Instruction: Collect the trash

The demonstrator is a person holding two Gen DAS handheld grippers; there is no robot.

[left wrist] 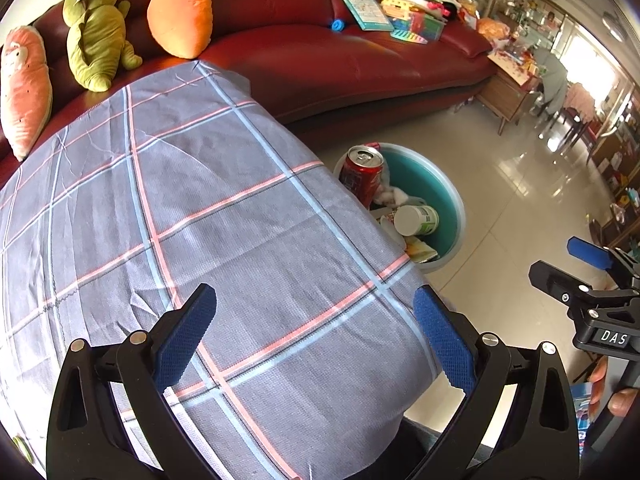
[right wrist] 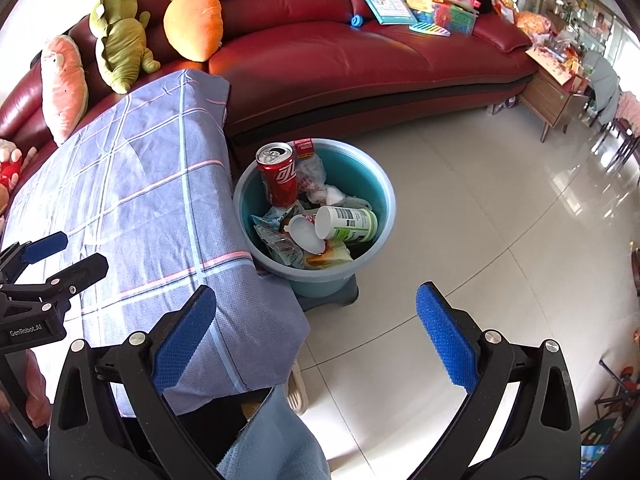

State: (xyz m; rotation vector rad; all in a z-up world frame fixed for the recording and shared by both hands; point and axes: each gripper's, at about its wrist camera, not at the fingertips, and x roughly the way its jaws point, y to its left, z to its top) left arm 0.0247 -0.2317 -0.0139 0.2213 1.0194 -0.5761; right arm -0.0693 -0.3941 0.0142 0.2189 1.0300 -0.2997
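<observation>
A teal bin (right wrist: 380,196) stands on the floor beside the table, filled with trash: a red soda can (right wrist: 278,174) upright at its rim, a white and green bottle (right wrist: 346,222) lying on its side, wrappers and crumpled paper. The left wrist view shows the bin (left wrist: 444,188), the can (left wrist: 362,174) and the bottle (left wrist: 416,220) past the table's edge. My left gripper (left wrist: 316,336) hangs open over the checked tablecloth (left wrist: 200,220), holding nothing. My right gripper (right wrist: 316,336) is open and empty above the table corner and floor, short of the bin.
A red leather sofa (right wrist: 340,60) curves behind the table and bin, with plush toys (right wrist: 120,40) at left and books and toys (right wrist: 432,8) at right. A wooden side table (right wrist: 556,88) stands at the sofa's end. Pale floor tiles (right wrist: 500,220) spread to the right.
</observation>
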